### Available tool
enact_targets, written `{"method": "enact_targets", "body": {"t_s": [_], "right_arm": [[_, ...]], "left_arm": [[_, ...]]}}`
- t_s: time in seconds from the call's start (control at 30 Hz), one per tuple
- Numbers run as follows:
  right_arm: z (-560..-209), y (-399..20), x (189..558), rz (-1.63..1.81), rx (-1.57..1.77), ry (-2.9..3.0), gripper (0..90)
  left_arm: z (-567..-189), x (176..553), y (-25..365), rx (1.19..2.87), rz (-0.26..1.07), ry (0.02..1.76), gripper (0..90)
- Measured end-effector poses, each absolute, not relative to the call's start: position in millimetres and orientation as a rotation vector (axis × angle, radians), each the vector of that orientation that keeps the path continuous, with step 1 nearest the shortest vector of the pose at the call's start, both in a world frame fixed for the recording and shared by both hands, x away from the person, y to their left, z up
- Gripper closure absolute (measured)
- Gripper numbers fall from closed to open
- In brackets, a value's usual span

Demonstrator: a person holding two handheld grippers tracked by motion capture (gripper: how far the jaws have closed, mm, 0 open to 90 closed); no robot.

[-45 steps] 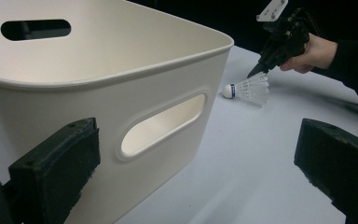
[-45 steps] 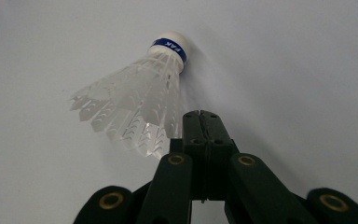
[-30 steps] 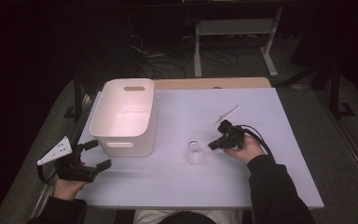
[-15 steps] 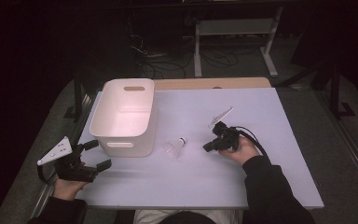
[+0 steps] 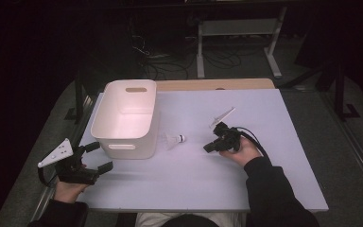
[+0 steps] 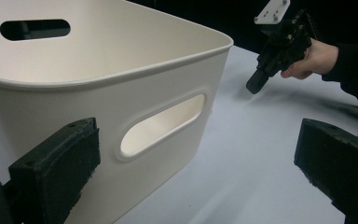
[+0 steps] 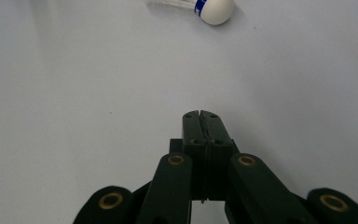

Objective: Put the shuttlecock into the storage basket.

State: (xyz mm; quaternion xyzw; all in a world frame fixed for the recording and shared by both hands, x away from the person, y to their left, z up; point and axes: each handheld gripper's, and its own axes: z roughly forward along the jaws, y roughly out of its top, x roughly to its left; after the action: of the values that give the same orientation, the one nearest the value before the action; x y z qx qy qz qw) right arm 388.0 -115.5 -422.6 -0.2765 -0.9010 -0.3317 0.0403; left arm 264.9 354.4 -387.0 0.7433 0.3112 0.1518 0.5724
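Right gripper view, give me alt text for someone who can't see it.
The right gripper points down at a pale table with its two black jaws pressed shut on nothing. A white shuttlecock with a blue band at its round cork lies on its side on the table at the top edge, apart from the jaws.

One shuttlecock [image 5: 175,139], lying on the table [image 5: 264,179]. One white bin [image 5: 125,118] with cut-out handles. Two hand-held tools: left tool [image 5: 96,156] with jaws apart, right tool [image 5: 207,148] with jaws pressed together. One table in all.
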Motion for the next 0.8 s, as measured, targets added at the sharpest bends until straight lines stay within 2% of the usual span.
{"method": "enact_targets", "body": {"t_s": [0.8], "right_arm": [[-411,-92,396,-1.052,-0.789,-2.771,88.4]], "left_arm": [[-387,265,354,1.742,0.354,0.729,0.0]]}}
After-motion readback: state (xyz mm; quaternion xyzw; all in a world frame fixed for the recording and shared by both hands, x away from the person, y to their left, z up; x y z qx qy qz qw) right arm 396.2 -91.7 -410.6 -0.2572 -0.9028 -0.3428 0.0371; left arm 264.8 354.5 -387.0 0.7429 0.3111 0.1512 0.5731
